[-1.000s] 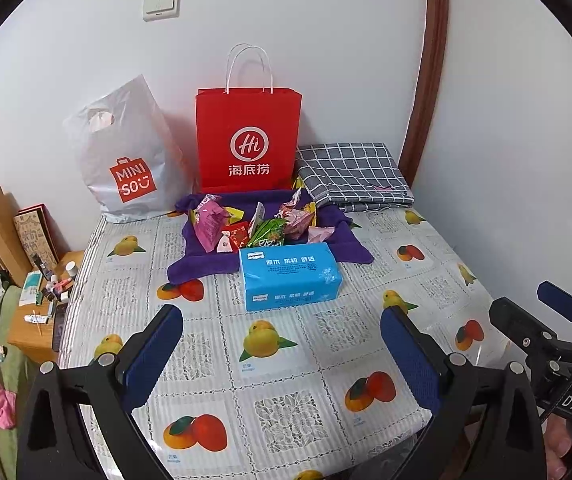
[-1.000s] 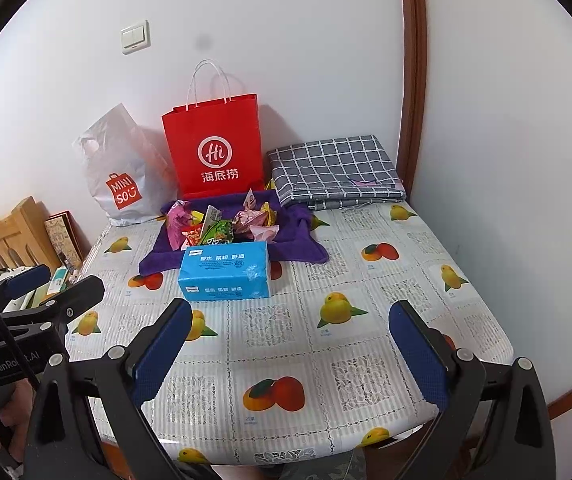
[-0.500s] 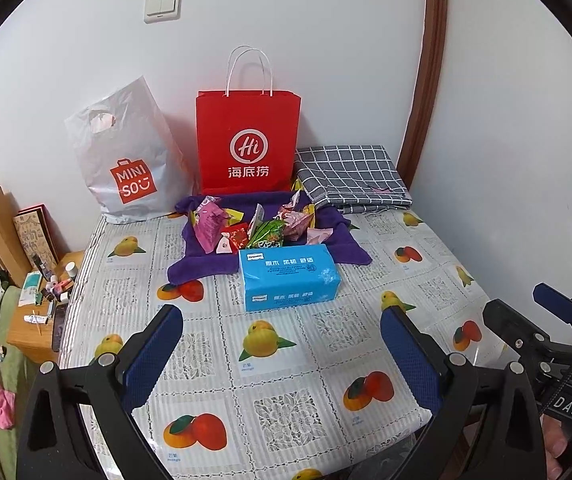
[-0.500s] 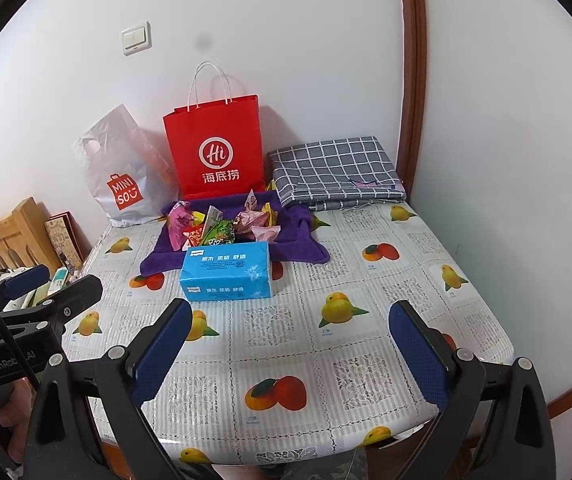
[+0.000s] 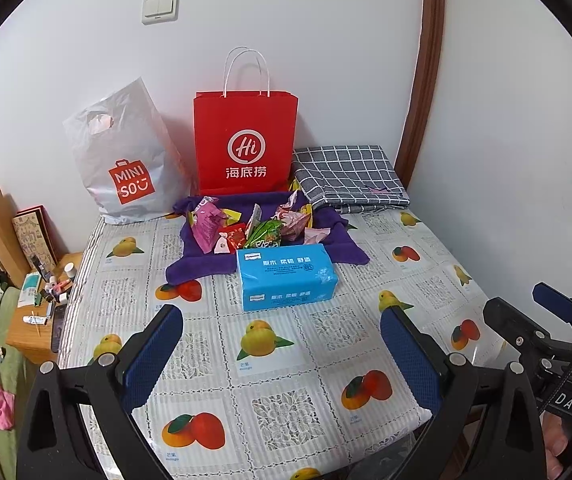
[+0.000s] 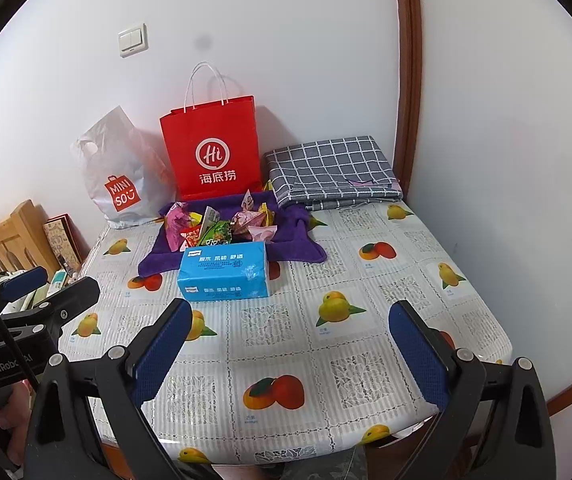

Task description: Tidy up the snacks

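Both tongs, left (image 5: 282, 344) and right (image 6: 289, 340), are held spread and empty over the table's (image 5: 286, 408) near edge; snacks (image 5: 254, 228) are heaped straight ahead near the far edge, behind the tissue pack (image 5: 286, 278), neither tong clearly nearer.

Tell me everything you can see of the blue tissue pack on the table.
The blue tissue pack is a soft rectangular brick in glossy light-blue plastic wrap, with white Chinese lettering and small white labels on its top and front faces. It looks sealed and full. It lies flat on the fruit-print tablecloth, long side toward the cameras, directly in front of the snack pile. Its rear edge meets or overlaps the purple cloth. Neither tool touches it.
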The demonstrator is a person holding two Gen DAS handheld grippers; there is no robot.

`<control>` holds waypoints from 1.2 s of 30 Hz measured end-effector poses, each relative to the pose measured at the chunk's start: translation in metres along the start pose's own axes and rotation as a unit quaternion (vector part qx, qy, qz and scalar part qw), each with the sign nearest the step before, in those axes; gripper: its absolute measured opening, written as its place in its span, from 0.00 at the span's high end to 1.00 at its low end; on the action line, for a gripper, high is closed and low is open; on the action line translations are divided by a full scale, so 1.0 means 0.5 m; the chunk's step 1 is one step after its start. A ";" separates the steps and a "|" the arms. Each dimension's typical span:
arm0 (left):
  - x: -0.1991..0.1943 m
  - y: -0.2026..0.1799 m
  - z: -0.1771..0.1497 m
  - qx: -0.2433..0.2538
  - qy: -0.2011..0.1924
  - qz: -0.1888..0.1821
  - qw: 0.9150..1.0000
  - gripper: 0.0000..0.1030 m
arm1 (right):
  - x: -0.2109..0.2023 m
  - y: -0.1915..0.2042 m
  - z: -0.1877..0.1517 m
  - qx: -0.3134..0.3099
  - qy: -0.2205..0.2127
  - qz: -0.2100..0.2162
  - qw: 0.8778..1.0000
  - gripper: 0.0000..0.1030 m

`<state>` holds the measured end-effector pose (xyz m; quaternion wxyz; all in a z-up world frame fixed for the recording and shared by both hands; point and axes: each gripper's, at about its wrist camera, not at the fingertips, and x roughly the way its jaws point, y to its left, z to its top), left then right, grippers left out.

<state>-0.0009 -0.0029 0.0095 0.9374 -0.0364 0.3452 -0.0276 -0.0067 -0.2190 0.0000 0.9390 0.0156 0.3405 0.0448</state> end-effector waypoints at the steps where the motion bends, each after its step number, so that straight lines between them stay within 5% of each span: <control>1: 0.000 -0.001 0.000 0.000 0.000 0.000 1.000 0.03 | 0.000 0.000 0.000 0.000 0.000 0.000 1.000 0.05; 36: -0.005 -0.003 0.003 0.004 -0.001 0.004 1.000 0.03 | -0.017 0.004 -0.003 0.003 -0.007 0.012 1.000 0.05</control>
